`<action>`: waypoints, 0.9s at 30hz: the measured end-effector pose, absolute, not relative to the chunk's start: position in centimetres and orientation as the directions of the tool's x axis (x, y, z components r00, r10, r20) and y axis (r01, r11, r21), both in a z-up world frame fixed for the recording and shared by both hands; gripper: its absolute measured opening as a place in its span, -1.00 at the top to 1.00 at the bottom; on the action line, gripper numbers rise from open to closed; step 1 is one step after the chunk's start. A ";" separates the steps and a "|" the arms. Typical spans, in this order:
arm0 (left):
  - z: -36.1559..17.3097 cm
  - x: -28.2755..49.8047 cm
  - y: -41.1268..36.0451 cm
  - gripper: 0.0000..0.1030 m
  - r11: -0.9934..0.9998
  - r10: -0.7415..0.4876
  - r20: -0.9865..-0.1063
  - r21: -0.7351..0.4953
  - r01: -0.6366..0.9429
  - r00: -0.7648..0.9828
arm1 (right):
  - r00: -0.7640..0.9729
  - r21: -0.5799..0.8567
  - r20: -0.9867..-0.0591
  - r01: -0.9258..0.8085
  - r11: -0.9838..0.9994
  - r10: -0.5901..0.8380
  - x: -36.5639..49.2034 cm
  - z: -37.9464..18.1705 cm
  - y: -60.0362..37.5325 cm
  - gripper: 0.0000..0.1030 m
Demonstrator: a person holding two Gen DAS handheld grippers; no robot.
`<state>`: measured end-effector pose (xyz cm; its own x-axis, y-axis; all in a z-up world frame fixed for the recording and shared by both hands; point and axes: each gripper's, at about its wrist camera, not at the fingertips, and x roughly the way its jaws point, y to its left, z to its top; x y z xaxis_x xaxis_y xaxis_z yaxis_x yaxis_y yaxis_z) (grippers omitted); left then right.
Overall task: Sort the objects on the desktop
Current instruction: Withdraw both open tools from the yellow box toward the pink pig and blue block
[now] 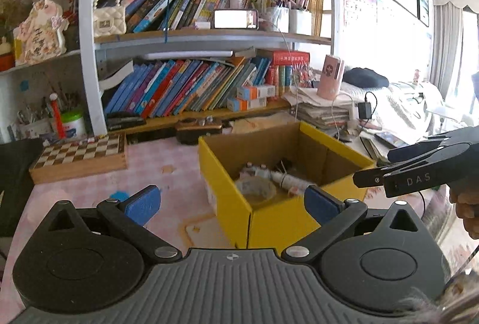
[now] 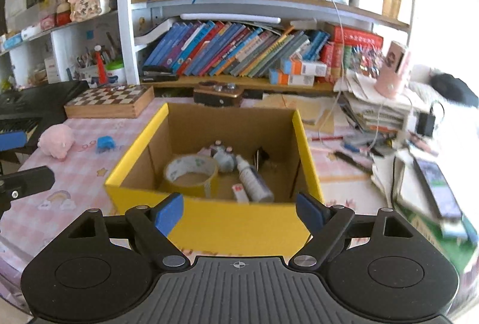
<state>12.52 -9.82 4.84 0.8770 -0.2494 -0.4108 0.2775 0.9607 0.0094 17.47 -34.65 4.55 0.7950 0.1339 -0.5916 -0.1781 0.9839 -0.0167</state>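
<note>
With both the left gripper [image 1: 232,202] and right gripper [image 2: 239,211] spread and empty, the yellow cardboard box [image 2: 209,222] at mid-frame already holds a tape roll [image 2: 190,174] and bottle [image 2: 254,182], while a pink plush pig [image 2: 57,143] and blue sharpener [image 2: 104,144] remain left of it.

1 yellow box [image 2: 209,222] holds 1 tape roll [image 2: 191,174] and 1 white bottle [image 2: 254,182]; beside it lies 1 pink plush pig [image 2: 57,141].

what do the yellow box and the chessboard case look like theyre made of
Yellow box: likely corrugated cardboard, matte yellow outside, raw brown inside, with folded flaps. Chessboard case: apparently wood, light grained sides, smooth checkered top that may be inlay or print.
</note>
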 end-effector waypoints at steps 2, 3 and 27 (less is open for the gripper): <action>4.6 11.7 -9.0 -1.00 0.963 -0.245 -0.419 0.001 0.271 0.874 | 0.797 -0.027 -0.592 -0.165 0.986 0.118 16.5 4.1 -34.0 -0.64; 4.4 11.3 -8.6 -1.00 0.964 -0.242 -0.423 -0.004 0.265 0.873 | 0.798 -0.029 -0.592 -0.158 0.987 0.111 15.9 3.8 -33.6 -0.65; 0.0 5.7 -1.6 -1.00 0.981 -0.184 -0.532 -0.046 0.189 0.826 | 0.708 0.029 -0.702 -0.070 0.997 0.070 8.1 -0.8 -25.6 -0.80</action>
